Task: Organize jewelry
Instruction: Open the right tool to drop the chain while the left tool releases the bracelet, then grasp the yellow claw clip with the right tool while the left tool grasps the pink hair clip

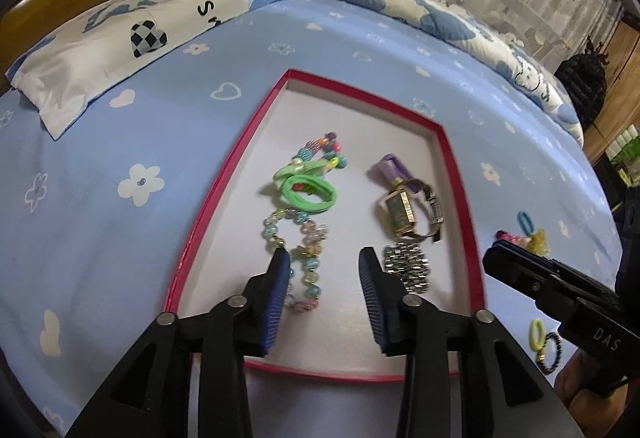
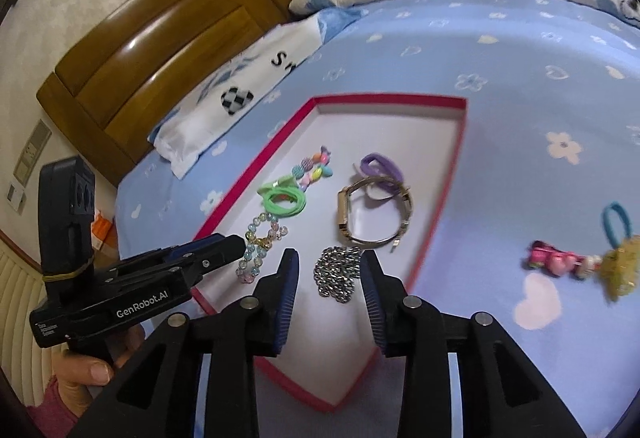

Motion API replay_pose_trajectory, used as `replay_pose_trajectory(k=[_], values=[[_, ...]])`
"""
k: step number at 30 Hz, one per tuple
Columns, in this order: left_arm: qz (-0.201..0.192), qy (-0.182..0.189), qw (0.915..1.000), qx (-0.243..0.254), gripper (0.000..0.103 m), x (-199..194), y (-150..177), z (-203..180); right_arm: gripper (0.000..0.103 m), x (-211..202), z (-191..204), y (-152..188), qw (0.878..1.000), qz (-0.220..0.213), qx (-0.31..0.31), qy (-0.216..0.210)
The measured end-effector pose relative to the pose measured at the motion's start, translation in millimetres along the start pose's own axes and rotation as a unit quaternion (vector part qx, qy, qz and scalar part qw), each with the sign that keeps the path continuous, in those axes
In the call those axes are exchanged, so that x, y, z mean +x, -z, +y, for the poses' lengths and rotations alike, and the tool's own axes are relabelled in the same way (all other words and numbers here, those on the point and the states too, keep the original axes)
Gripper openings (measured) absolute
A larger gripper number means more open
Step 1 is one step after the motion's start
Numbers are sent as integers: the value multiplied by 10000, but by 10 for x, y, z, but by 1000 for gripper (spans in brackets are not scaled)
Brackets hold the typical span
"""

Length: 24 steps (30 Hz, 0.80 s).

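A red-rimmed tray (image 1: 460, 174) lies on the bed (image 1: 120, 142) and serves as the collecting place, so most pieces already sit inside it. On its left half are a bead string (image 1: 320, 152), green ties (image 1: 306, 192) and a pastel bracelet (image 1: 298, 250), lined up from far to near. On the right half are a purple tie (image 1: 390, 168), a watch (image 1: 408, 212) and a metal band (image 1: 406, 266), likewise in a row; like seems grouped with like.

The left gripper (image 1: 324, 258) hangs over the near end of the tray, jaws apart and holding nothing, the bracelet just at its left jaw. The right gripper (image 2: 330, 258) also has its jaws apart and empty, straddling the metal band, probably either just set down or about to be nudged.

Still out on the bed, right of the tray, lie a pink clip (image 2: 560, 262), a blue tie (image 2: 618, 224) with a yellow puff (image 2: 620, 270), a yellow tie (image 1: 537, 334) and a dark bracelet (image 1: 551, 354); these look like the remaining work.
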<state>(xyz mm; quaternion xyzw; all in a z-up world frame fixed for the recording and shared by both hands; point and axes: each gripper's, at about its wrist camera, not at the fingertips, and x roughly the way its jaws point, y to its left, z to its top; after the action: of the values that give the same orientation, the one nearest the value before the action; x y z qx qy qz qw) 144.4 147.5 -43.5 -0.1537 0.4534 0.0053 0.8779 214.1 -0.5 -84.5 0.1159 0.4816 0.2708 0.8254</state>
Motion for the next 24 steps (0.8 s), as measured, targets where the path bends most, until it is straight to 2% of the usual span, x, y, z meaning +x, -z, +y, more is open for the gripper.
replay_pose_trajectory(k=[4, 15, 16, 19, 24], values=[[-130, 127, 9998, -15, 52, -153, 50, -77, 38, -256, -108, 41, 9996, -206, 95, 137], [-145, 505, 9977, 428, 58, -381, 144, -443, 43, -895, -551, 239, 9946, -628, 509, 644], [-141, 543, 9972, 488, 58, -394, 152, -481, 46, -940, -592, 256, 9940, -657, 543, 685], [-124, 599, 9960, 648, 59, -397, 157, -584, 51, -1093, -731, 312, 9912, -775, 674, 831], [-61, 654, 9939, 881, 61, -351, 154, -750, 53, -1243, -911, 386, 9874, -873, 839, 1014]])
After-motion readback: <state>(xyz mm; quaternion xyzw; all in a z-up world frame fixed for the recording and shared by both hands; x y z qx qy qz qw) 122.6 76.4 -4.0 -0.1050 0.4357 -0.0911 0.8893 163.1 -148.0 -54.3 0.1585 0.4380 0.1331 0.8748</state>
